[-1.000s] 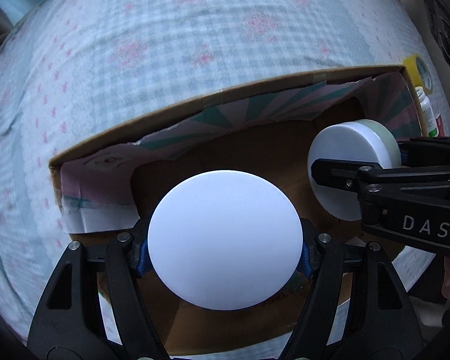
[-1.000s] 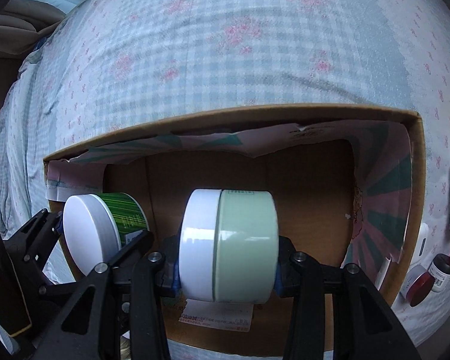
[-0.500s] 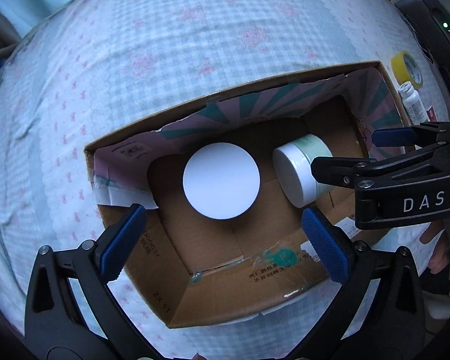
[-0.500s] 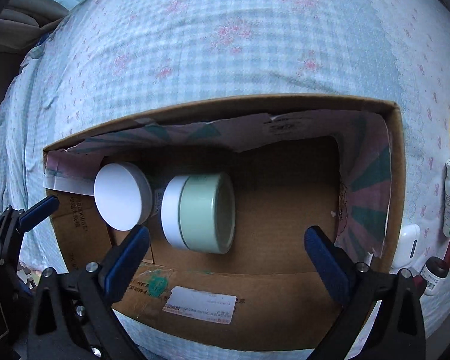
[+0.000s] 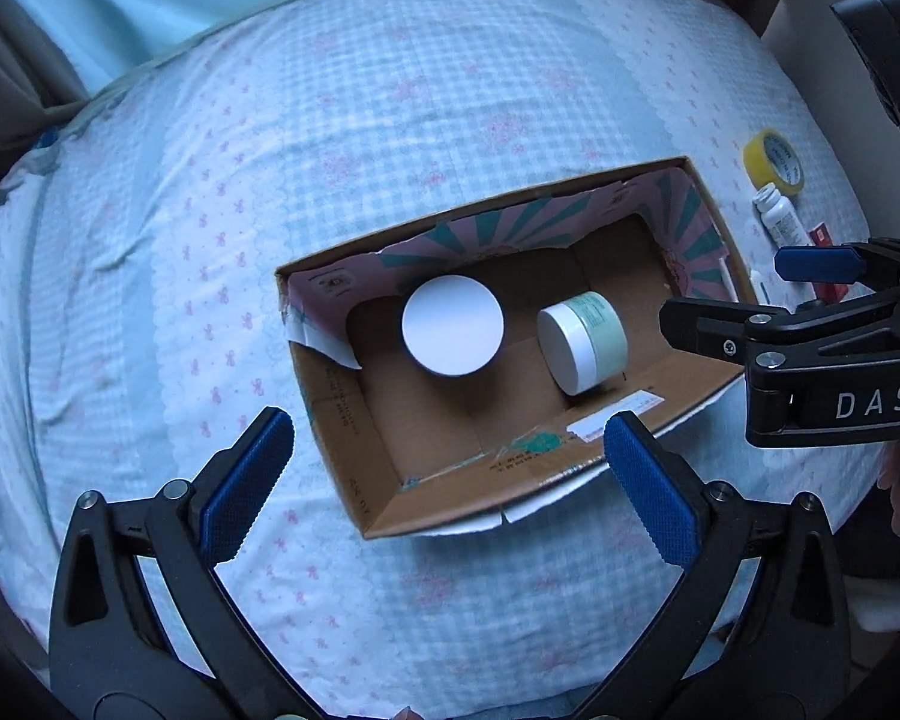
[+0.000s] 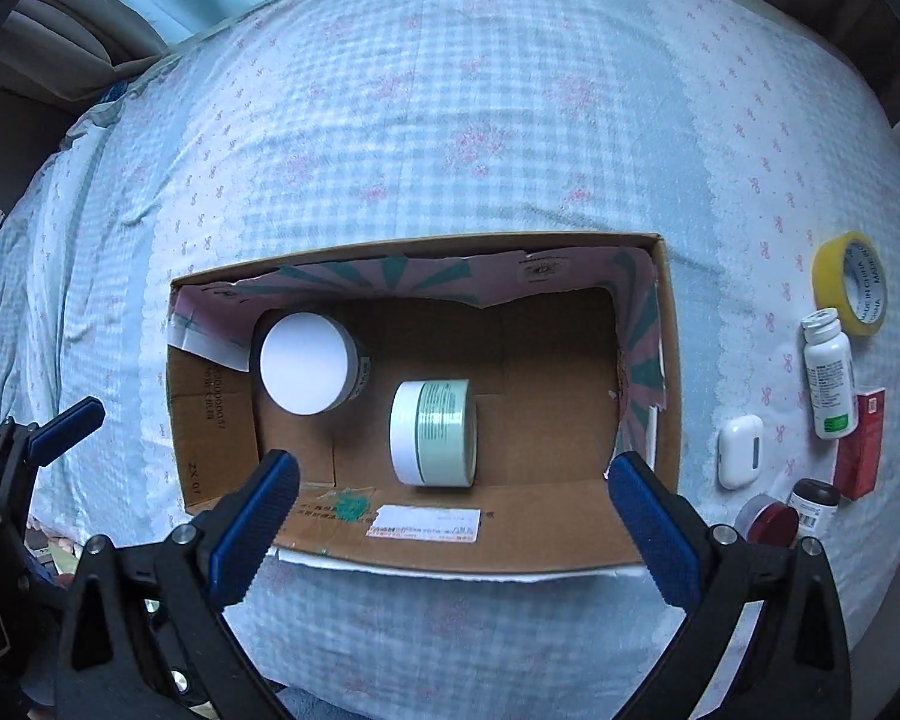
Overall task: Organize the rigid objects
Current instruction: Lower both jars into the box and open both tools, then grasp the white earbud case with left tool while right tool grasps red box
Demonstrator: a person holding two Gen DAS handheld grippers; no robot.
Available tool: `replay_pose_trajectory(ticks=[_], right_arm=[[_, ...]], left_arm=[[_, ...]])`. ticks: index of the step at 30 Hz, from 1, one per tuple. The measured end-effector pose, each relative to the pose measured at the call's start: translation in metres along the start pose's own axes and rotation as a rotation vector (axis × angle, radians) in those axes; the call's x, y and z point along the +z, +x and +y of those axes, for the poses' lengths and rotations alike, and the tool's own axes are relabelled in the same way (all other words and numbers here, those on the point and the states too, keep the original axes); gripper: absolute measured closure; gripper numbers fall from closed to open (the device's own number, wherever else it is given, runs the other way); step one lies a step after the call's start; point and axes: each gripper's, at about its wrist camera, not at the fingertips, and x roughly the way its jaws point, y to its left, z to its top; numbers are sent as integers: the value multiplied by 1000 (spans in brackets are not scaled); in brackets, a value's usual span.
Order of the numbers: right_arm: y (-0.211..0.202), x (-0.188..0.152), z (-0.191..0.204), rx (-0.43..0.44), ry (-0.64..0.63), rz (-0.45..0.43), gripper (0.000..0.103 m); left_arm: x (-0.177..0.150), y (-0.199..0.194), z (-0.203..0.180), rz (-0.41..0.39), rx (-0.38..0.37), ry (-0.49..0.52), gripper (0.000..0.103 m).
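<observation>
An open cardboard box [image 5: 354, 438] [image 6: 540, 540] lies on the bed. Inside, a white-lidded dark can [image 5: 453, 324] [image 6: 309, 363] stands at the left and a pale green jar with a white lid [image 5: 582, 342] [image 6: 432, 432] lies on its side beside it. My left gripper [image 5: 450, 492] is open and empty, above the box's near side. My right gripper [image 6: 453, 525] is open and empty, above the box's near wall; it also shows in the left wrist view [image 5: 810, 300] at the right.
Right of the box on the checked bedsheet [image 6: 450, 120] lie a yellow tape roll [image 6: 849, 282], a white bottle [image 6: 831, 384], a red box [image 6: 861, 444], a white earbud case [image 6: 738, 450], a red-lidded jar [image 6: 768, 519] and a small dark-capped bottle [image 6: 813, 504].
Both grippers opened, let go of the can and the green jar inside the box, and drew back and up from it.
</observation>
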Motion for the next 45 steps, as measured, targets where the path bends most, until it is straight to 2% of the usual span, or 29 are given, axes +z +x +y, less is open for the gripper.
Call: replay_pose_trajectory(ticks=[10, 15, 19, 23, 27, 31, 36, 40, 45], right_arm=[[-100, -60, 17, -2, 12, -122, 0], [-142, -100, 11, -14, 18, -178, 0], [-168, -129, -9, -33, 44, -235, 0], [-188, -154, -46, -66, 77, -281, 0], [-200, -175, -98, -51, 126, -317, 0], [-209, -185, -154, -43, 130, -341, 0], [-209, -185, -219, -73, 65, -337, 0], [-200, -181, -270, -91, 44, -317, 0], [-178, -170, -315, -87, 65, -270, 0]], left_arm=[[-51, -94, -12, -133, 10, -6, 0], [-65, -121, -35, -162, -40, 5, 0], [-72, -138, -67, -188, -84, 12, 0], [-74, -148, -108, -204, -104, 26, 0], [-75, -152, -161, -232, -77, 44, 0], [-73, -145, -214, -233, -75, -24, 0], [-67, -124, -275, -205, -81, -100, 0], [-58, -97, -304, -140, -103, -174, 0], [-40, -63, -319, -99, -98, -221, 0]])
